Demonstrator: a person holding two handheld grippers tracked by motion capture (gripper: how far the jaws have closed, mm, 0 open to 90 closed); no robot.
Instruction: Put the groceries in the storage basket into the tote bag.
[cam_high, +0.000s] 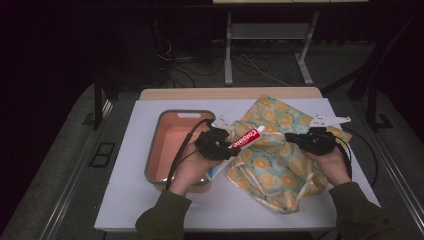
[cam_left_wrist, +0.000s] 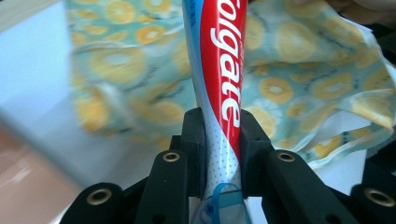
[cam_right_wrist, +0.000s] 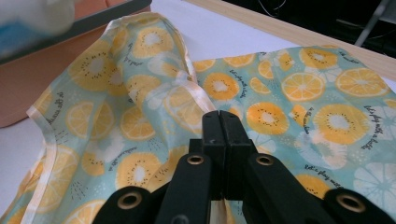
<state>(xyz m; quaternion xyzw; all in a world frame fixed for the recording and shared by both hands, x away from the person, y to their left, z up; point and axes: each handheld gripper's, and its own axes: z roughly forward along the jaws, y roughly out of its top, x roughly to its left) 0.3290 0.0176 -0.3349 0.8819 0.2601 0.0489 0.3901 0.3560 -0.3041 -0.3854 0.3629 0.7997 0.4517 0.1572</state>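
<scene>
My left gripper (cam_high: 227, 145) is shut on a red, white and blue Colgate toothpaste tube (cam_high: 248, 137). It holds the tube in the air between the tray and the cloth, cap end pointing up and to the right. In the left gripper view the tube (cam_left_wrist: 218, 70) rises from between the closed pads of that gripper (cam_left_wrist: 222, 135). A teal cloth with an orange-slice print (cam_high: 280, 160) lies crumpled on the right half of the table. My right gripper (cam_high: 291, 138) is over it, and its jaws (cam_right_wrist: 219, 128) are pressed together on a raised fold of the cloth (cam_right_wrist: 140, 116).
A salmon-pink tray with a grey rim (cam_high: 156, 150) stands left of the cloth on the white table top (cam_high: 125, 200). Its corner shows in the right gripper view (cam_right_wrist: 28, 93). A white bracket (cam_high: 327, 120) sits on the cloth's far right. Beyond the table the floor is dark, with cables and a desk frame.
</scene>
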